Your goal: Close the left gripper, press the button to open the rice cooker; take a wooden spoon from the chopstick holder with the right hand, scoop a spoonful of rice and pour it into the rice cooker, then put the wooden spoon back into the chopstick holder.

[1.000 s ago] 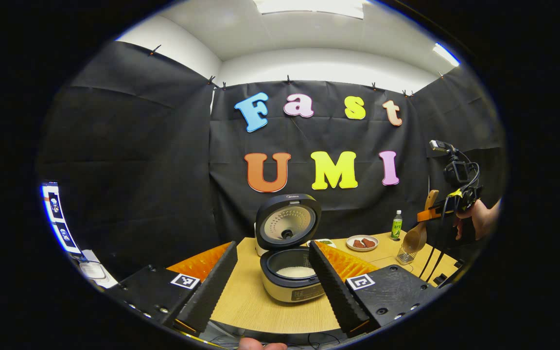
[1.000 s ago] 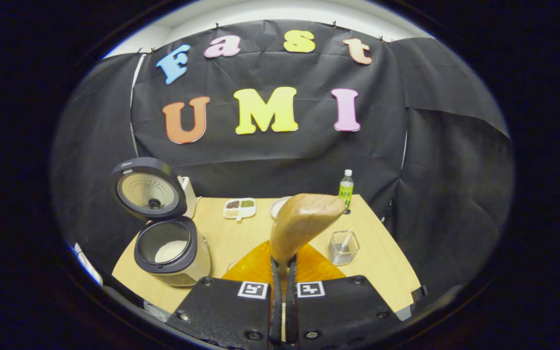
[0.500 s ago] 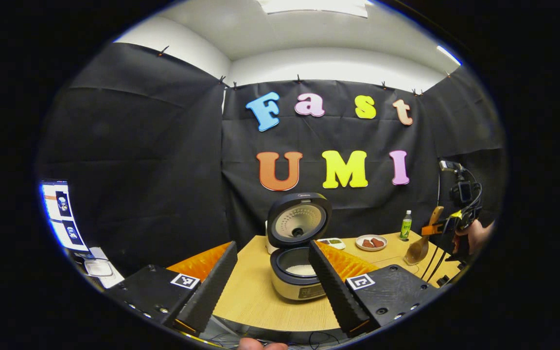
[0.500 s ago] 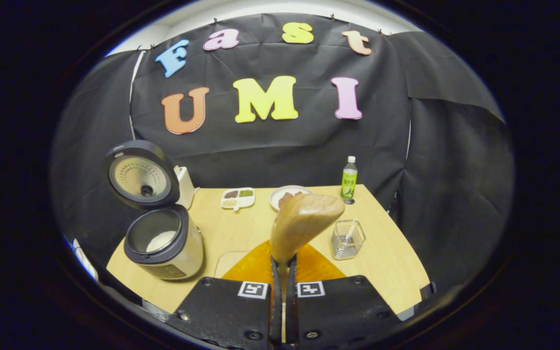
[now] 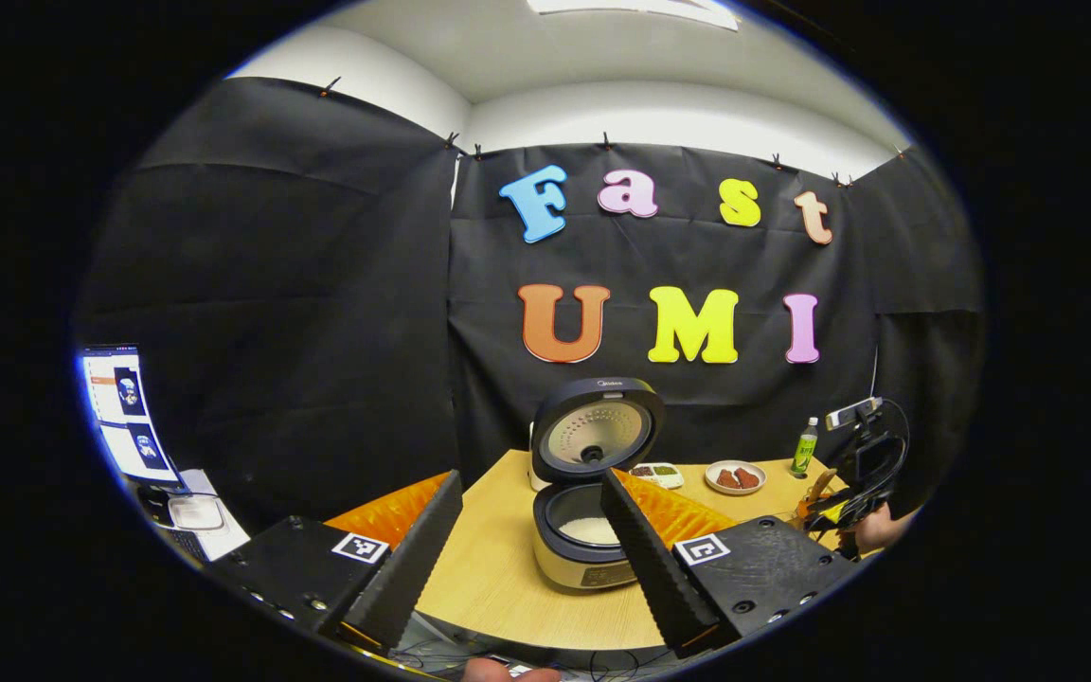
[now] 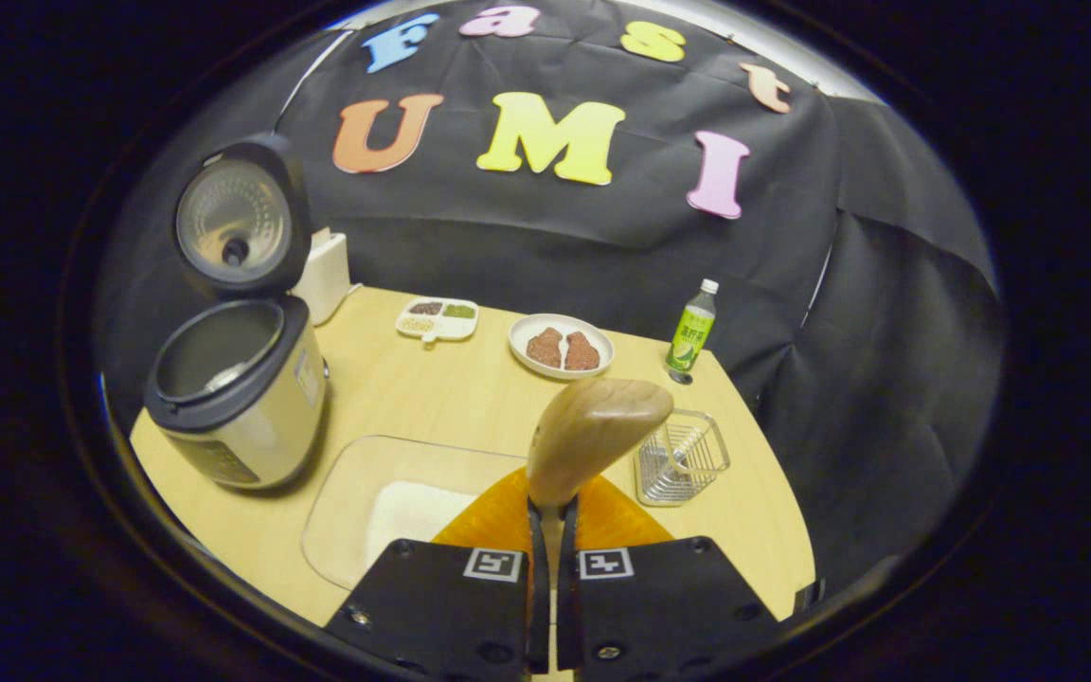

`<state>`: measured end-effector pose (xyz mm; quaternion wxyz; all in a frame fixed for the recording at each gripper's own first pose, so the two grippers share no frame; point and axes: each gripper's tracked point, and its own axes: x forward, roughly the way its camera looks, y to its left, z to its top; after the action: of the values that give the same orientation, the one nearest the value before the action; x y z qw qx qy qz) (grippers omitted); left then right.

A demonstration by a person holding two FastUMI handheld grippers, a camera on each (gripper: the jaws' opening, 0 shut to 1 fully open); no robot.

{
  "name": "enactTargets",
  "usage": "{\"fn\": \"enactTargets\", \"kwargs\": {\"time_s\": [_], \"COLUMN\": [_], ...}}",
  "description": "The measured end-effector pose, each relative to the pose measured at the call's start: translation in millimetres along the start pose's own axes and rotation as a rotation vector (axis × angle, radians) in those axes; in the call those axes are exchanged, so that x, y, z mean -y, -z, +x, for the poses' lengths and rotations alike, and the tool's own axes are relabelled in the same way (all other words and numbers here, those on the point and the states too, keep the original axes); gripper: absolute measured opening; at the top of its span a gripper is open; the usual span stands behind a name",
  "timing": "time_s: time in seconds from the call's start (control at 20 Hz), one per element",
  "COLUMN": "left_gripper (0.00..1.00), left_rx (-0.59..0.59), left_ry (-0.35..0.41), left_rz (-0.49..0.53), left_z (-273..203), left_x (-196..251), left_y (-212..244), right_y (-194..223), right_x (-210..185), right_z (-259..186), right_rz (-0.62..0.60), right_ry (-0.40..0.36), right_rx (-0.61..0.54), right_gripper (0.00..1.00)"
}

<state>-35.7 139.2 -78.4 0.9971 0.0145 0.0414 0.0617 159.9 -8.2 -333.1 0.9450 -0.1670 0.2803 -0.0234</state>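
Our right gripper (image 6: 550,530) has its jaws clamped on the wooden spoon (image 6: 593,431), just beside the chopstick holder (image 6: 683,457) near the counter (image 6: 432,388) edge; our left gripper (image 5: 527,559), jaws apart, faces the open rice cooker (image 5: 588,516) across bare counter

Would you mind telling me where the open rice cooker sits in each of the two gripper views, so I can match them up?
Left gripper view: the rice cooker stands low and just right of centre, lid raised, between that gripper's spread fingers.
Right gripper view: the rice cooker stands at the left edge, on the table's left side.
Shared landmark: the green bottle at the table's far right corner.
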Motion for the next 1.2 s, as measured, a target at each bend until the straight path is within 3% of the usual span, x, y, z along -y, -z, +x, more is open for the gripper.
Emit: {"fn": "enactTargets", "kwargs": {"time_s": [0.15, 0.3, 0.75, 0.95, 1.2], "left_gripper": [0.95, 0.95, 0.94, 0.94, 0.94], "left_rx": [-0.003, -0.023, -0.077, -0.087, -0.088], "left_ry": [-0.006, -0.01, -0.017, -0.026, -0.018], "left_rz": [0.036, 0.053, 0.063, 0.072, 0.072], "left_z": [3.1, 8.3, 25.8, 29.6, 34.6], "left_x": [5.0, 7.3, 13.9, 18.4, 31.6], "left_y": [-3.4, -6.4, -1.2, 1.3, 1.0], "right_y": [6.1, 10.7, 1.9, 4.1, 11.9], "right_x": [-7.0, -24.7, -86.0, -108.3, -92.8], "right_z": [20.8, 30.6, 43.7, 38.7, 29.2], "right_rz": [-0.022, -0.014, 0.152, 0.303, 0.627], "right_ry": [0.042, 0.038, -0.135, -0.283, -0.37], "right_rx": [0.026, 0.036, 0.026, -0.028, -0.151], "right_gripper": [0.08, 0.08, 0.08, 0.08, 0.08]}}
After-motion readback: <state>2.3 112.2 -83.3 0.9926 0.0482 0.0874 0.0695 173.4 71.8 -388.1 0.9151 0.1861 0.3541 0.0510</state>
